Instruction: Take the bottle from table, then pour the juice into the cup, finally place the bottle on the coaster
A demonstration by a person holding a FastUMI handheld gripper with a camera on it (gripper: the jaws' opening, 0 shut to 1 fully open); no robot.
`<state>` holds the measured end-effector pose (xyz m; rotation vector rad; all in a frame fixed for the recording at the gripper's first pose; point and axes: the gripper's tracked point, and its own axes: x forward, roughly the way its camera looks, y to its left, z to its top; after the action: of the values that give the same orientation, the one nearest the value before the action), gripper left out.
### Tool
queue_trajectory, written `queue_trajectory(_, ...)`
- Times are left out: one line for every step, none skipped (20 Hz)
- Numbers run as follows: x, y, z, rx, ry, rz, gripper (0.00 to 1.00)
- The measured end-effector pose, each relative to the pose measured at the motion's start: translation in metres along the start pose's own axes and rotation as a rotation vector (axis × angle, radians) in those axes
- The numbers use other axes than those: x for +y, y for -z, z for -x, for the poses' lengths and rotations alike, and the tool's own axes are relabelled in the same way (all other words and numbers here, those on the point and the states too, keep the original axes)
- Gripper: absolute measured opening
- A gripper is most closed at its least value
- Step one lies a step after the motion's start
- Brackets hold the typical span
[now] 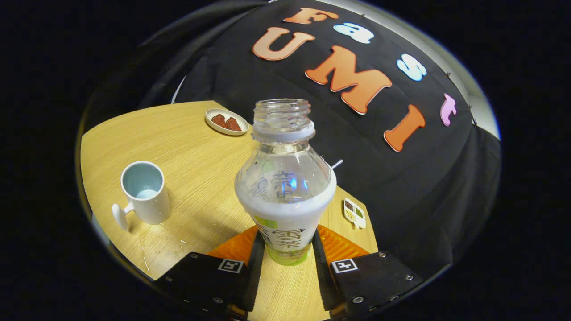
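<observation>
Your gripper [285, 254] has both fingers pressed against the lower part of the bottle [285, 187], one on each side, so the bottle is clamped between them and stands roughly upright. Its cap is off and the neck is open; the clear upper part looks mostly empty, with a pale band around the middle and a label below. The wooden table [196, 156] lies under and beyond it. Off to the left of the bottle you have the white cup [145, 191], upright with its handle pointing toward you, and a few wet drops on the wood near it. Beyond the bottle sits a small dish [226, 121] with reddish pieces. Just right of the bottle lies a small white tray [354, 213].
</observation>
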<state>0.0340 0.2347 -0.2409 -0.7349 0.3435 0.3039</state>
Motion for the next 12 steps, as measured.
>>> queue_trajectory(0.005, -0.007, -0.004, -0.015, 0.000, 0.056, 0.57)
queue_trajectory(0.008, -0.012, -0.006, -0.027, 0.006, 0.114, 0.57)
queue_trajectory(0.011, -0.017, -0.008, -0.040, 0.014, 0.165, 0.57)
queue_trajectory(0.014, -0.023, -0.011, -0.056, 0.023, 0.216, 0.57)
queue_trajectory(0.018, -0.028, -0.012, -0.069, 0.031, 0.265, 0.57)
queue_trajectory(0.022, -0.031, -0.015, -0.082, 0.038, 0.309, 0.57)
queue_trajectory(0.026, -0.034, -0.017, -0.091, 0.044, 0.350, 0.57)
queue_trajectory(0.031, -0.034, -0.020, -0.099, 0.045, 0.389, 0.57)
queue_trajectory(0.036, -0.034, -0.021, -0.098, 0.039, 0.423, 0.57)
queue_trajectory(0.040, -0.032, -0.023, -0.093, 0.042, 0.452, 0.57)
queue_trajectory(0.042, -0.033, -0.025, -0.096, 0.051, 0.487, 0.57)
queue_trajectory(0.042, -0.036, -0.026, -0.103, 0.062, 0.529, 0.57)
